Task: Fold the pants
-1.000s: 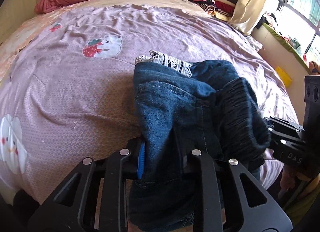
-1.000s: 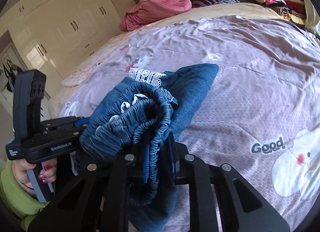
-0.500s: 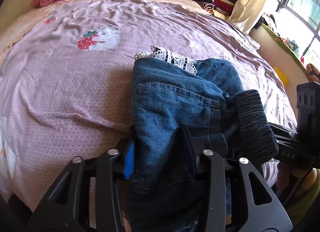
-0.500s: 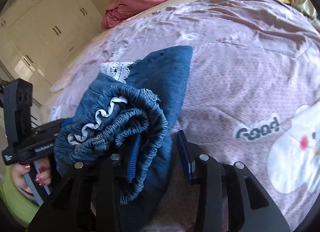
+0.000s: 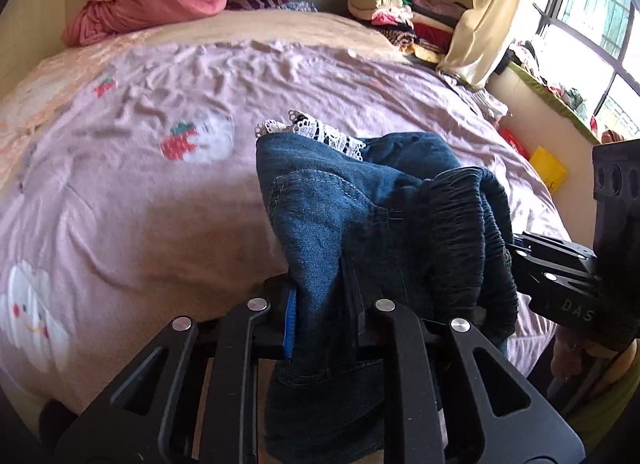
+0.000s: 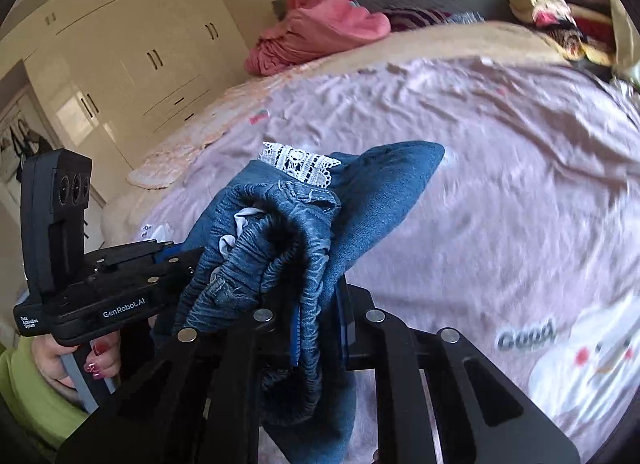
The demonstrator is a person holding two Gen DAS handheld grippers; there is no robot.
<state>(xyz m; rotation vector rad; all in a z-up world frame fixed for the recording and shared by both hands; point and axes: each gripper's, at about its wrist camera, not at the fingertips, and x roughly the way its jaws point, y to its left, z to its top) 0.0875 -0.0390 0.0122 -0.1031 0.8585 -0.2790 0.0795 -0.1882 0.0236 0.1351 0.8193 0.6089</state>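
I have the denim pants [image 5: 344, 223] lifted above the pink bed [image 5: 140, 203], bunched between both tools: my left hand-held gripper [image 5: 324, 320] is clamped on the denim and my right hand-held gripper [image 6: 320, 328] on the elastic waistband. The left unit's body reads "GenRobot.AI" (the right one's shows only "DAS"), and the bedspread print [image 6: 528, 338] seems to say "Good", though blurred.

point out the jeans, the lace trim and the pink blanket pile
jeans [image 5: 320, 223], left wrist view, on the denim panel below the seam
lace trim [image 6: 300, 163], right wrist view, on the white lace's middle
pink blanket pile [image 5: 148, 3], left wrist view, on its bunched top
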